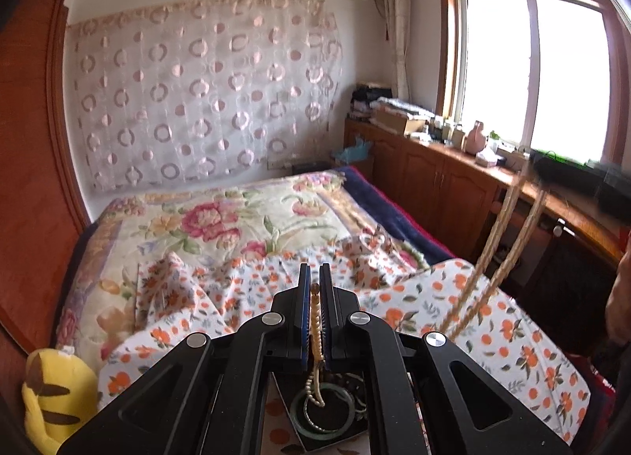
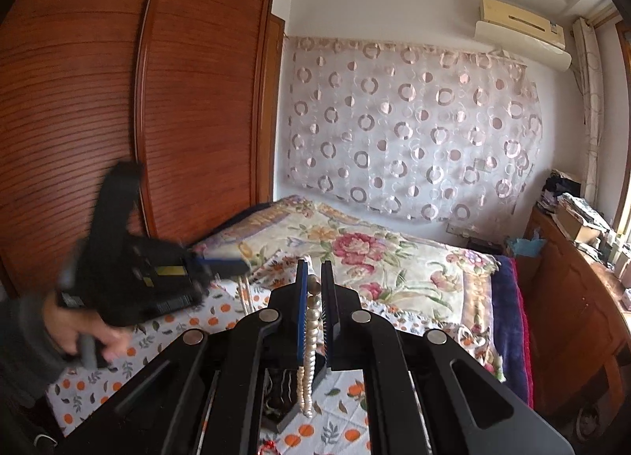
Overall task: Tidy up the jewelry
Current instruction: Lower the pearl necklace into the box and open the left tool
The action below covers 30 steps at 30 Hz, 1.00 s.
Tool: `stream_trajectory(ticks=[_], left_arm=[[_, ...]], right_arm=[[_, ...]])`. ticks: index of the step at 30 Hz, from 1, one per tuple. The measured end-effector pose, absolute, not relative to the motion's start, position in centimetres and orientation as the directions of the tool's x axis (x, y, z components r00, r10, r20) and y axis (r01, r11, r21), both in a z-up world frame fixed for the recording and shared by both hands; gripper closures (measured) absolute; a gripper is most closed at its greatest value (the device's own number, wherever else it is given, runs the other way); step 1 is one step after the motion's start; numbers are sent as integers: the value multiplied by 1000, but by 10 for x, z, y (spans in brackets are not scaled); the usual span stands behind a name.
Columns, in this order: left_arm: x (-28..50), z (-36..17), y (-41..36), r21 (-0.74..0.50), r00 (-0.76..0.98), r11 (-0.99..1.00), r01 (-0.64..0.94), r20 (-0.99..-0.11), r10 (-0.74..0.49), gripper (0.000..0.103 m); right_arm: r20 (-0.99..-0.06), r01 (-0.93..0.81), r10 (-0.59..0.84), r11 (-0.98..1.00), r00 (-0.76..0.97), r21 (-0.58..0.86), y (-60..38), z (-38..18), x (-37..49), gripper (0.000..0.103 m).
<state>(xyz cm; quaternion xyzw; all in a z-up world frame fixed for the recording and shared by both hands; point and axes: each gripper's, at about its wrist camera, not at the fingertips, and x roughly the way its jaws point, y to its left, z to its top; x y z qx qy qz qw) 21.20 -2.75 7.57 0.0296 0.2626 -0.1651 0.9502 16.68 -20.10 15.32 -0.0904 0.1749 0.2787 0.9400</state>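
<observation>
My left gripper [image 1: 314, 277] is shut on a beige bead necklace [image 1: 315, 321] that hangs down between its jaws over a dark jewelry tray [image 1: 315, 437] holding a green bangle [image 1: 342, 425] and a thin ring-shaped bracelet. My right gripper [image 2: 314, 277] is shut on a pearl necklace [image 2: 309, 340] that hangs down over a black jewelry box [image 2: 282, 407]. The left gripper also shows blurred in the right wrist view [image 2: 232, 263], with strands hanging under it. The right gripper shows blurred in the left wrist view [image 1: 572, 175], with two pearl strands [image 1: 501, 249] hanging from it.
A bed with an orange-print cloth [image 1: 453, 321] over a floral quilt [image 1: 221, 226] lies below both grippers. A yellow plush toy [image 1: 55, 392] sits at the bed's left. A wooden wardrobe [image 2: 118, 100] stands left, a cluttered wooden cabinet [image 1: 441, 171] under the window right.
</observation>
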Motion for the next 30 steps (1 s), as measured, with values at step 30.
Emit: stream_trajectory(ticks=[30], left_arm=[[195, 0, 1, -16, 755, 960, 281, -614, -231, 64]], right_arm=[[-577, -625, 532, 779, 620, 47, -171, 38, 209, 94]])
